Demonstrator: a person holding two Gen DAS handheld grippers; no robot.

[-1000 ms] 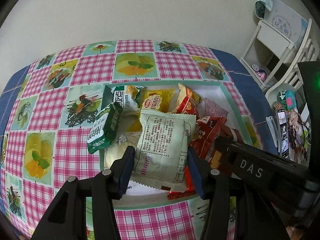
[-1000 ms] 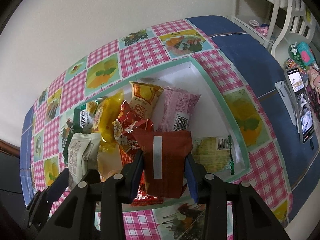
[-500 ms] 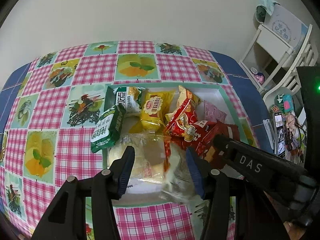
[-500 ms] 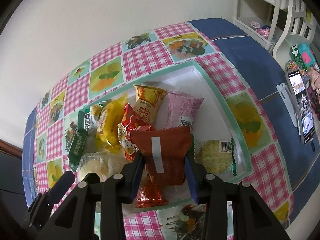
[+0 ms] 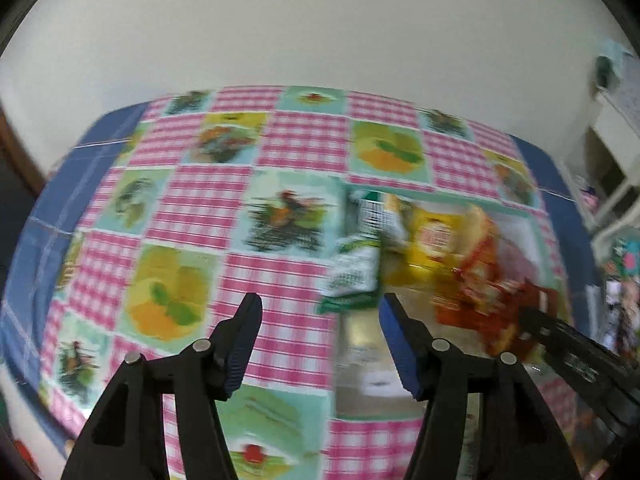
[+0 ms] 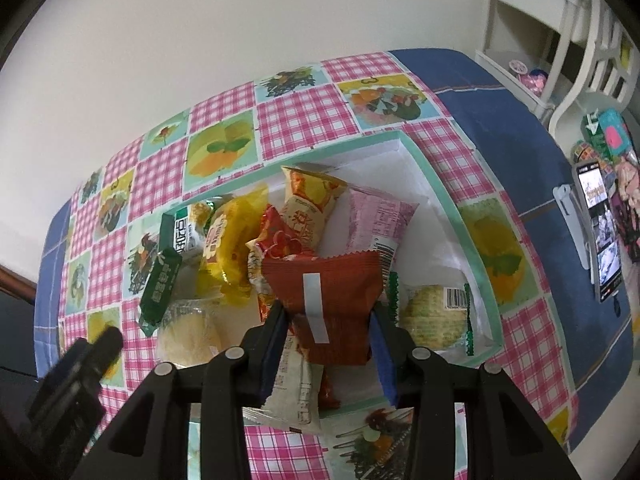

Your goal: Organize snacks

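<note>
A white tray with a teal rim [image 6: 448,204] holds several snack packets. My right gripper [image 6: 328,320] is shut on a dark red packet [image 6: 324,292] and holds it over the tray's near side. A white packet [image 6: 296,380] lies on the tray's front rim below it. A yellow packet [image 6: 232,248], a pink one [image 6: 376,220] and a green one [image 6: 160,284] lie in or on the tray. My left gripper [image 5: 320,316] is open and empty, over the tablecloth left of the tray [image 5: 480,208]; that view is blurred.
The table wears a pink checked cloth with fruit pictures [image 6: 304,116] over a blue cover [image 6: 500,120]. A phone on a stand [image 6: 600,232] and a white shelf unit [image 6: 532,40] are at the right. A wall runs behind the table.
My left gripper has let go of the white packet, which now lies at the tray's front, and has swung left away from the tray. My right gripper still holds the dark red packet.
</note>
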